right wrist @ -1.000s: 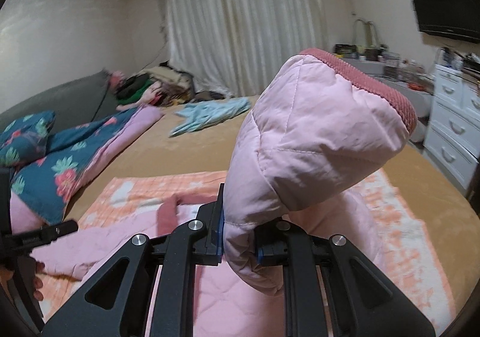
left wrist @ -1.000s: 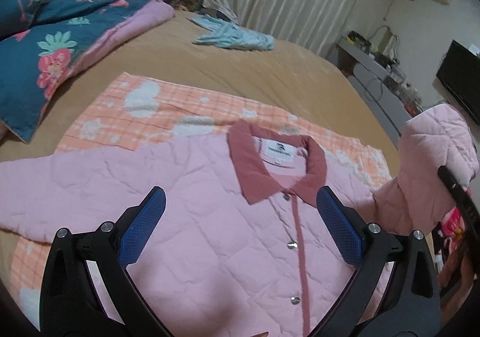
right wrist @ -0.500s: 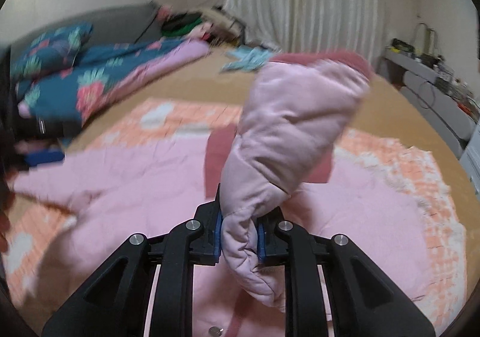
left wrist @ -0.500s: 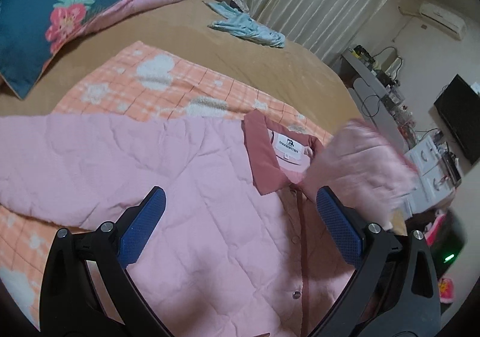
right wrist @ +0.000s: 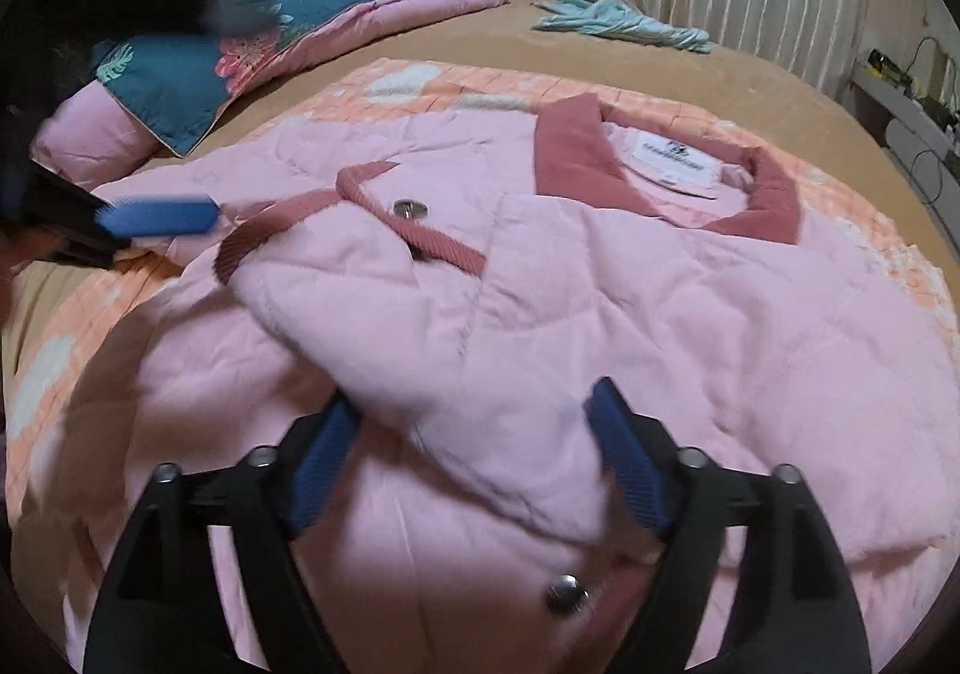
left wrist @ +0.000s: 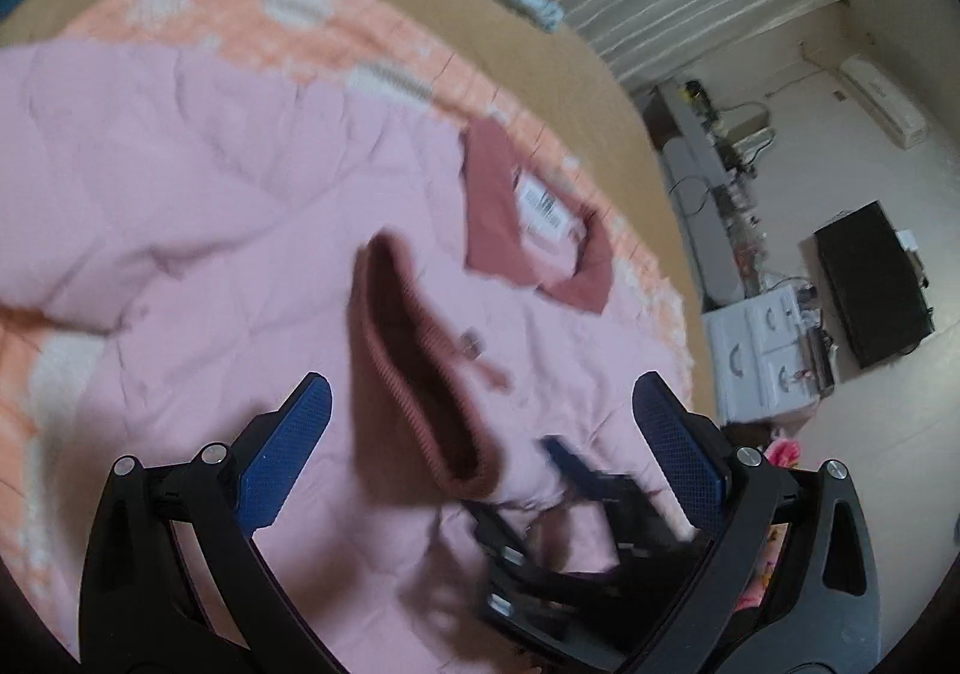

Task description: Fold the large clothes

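Centre of both frames: pink quilted jacket [right wrist: 600,314], spread front-up on the orange checked blanket [right wrist: 420,80], collar toward upper right. Change noted: right sleeve [right wrist: 372,278], half a second ago clamped and raised, now lies across the chest, cuff [right wrist: 360,194] near a snap; first fold judged done. Right gripper [right wrist: 474,464]: low over the sleeve, jaws apart, released. Left gripper [left wrist: 480,440]: hovering above the jacket, jaws wide, holding nothing.

Sleeve [right wrist: 384,278] lies across pink jacket [right wrist: 660,314] — right hand-held gripper [right wrist: 474,452] spread.
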Motion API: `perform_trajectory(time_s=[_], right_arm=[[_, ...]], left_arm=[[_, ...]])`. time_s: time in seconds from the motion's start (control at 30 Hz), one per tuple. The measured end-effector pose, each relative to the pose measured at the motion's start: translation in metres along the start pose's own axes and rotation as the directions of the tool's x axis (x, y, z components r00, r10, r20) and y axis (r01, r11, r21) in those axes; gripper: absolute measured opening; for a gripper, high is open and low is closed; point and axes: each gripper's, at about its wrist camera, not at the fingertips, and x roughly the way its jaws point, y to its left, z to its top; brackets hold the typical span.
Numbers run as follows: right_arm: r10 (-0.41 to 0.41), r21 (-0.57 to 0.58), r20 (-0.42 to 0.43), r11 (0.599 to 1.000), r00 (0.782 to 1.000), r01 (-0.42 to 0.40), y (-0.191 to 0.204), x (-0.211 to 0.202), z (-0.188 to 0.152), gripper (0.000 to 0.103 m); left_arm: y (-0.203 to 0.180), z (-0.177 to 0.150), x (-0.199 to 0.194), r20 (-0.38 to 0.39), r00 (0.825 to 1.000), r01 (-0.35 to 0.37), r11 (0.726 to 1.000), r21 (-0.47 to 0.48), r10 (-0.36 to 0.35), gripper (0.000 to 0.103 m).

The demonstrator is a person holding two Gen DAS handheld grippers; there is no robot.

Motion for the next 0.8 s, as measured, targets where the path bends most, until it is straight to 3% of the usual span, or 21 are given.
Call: perform_trajectory(time_s=[0.07, 0.13, 0.23, 0.27, 0.3, 0.37, 0.4, 0.5, 0.63, 0.8], right_arm=[[0.018, 0.031, 0.034, 0.999, 0.999, -0.019, -0.012, -0.017, -0.011, 0.096], [0.032, 0.075, 0.052, 0.997, 0.998, -0.036, -0.029, -0.037, -0.02, 0.096], [-0.022, 0.139, 0.052, 0.99, 0.998, 0.014, -0.062, -0.058, -0.035, 0.096], [-0.043, 0.16, 0.053, 0.987, 0.998, 0.034, -0.074, -0.065, -0.04, 0.096], [-0.066, 0.178, 0.057, 0.982, 0.996, 0.055, -0.086, -0.073, -0.045, 0.096], [-0.114, 0.212, 0.076, 0.973, 0.991, 0.096, -0.106, -0.085, -0.053, 0.096], [-0.15, 0.244, 0.086, 0.962, 0.985, 0.125, -0.12, -0.095, -0.059, 0.096], [-0.223, 0.321, 0.073, 0.928, 0.972, 0.189, -0.155, -0.105, -0.071, 0.096], [-0.267, 0.414, 0.041, 0.882, 0.963, 0.227, -0.191, -0.11, -0.082, 0.096], [-0.264, 0.43, 0.025, 0.874, 0.964, 0.228, -0.198, -0.102, -0.077, 0.096]], left_arm=[[0.007, -0.009, 0.013, -0.04, 0.999, -0.031, 0.999, -0.018, 0.03, 0.094], [0.011, -0.02, 0.028, -0.08, 0.996, -0.041, 0.999, -0.034, 0.038, 0.094], [0.012, -0.029, 0.043, -0.104, 0.993, -0.055, 0.998, -0.044, 0.05, 0.092], [0.011, -0.032, 0.047, -0.098, 0.992, -0.087, 0.996, -0.035, 0.083, 0.082], [0.009, -0.034, 0.051, -0.09, 0.989, -0.117, 0.993, -0.018, 0.115, 0.062], [0.002, -0.04, 0.058, -0.081, 0.988, -0.129, 0.991, 0.024, 0.131, 0.03], [-0.002, -0.042, 0.06, -0.074, 0.987, -0.137, 0.989, 0.056, 0.141, 0.02], [-0.027, -0.037, 0.053, -0.006, 0.981, -0.188, 0.964, 0.19, 0.192, 0.014], [-0.055, -0.011, 0.021, 0.132, 0.974, -0.212, 0.939, 0.271, 0.181, 0.014], [-0.045, -0.002, 0.022, 0.167, 0.952, -0.298, 0.904, 0.307, 0.257, 0.014]])
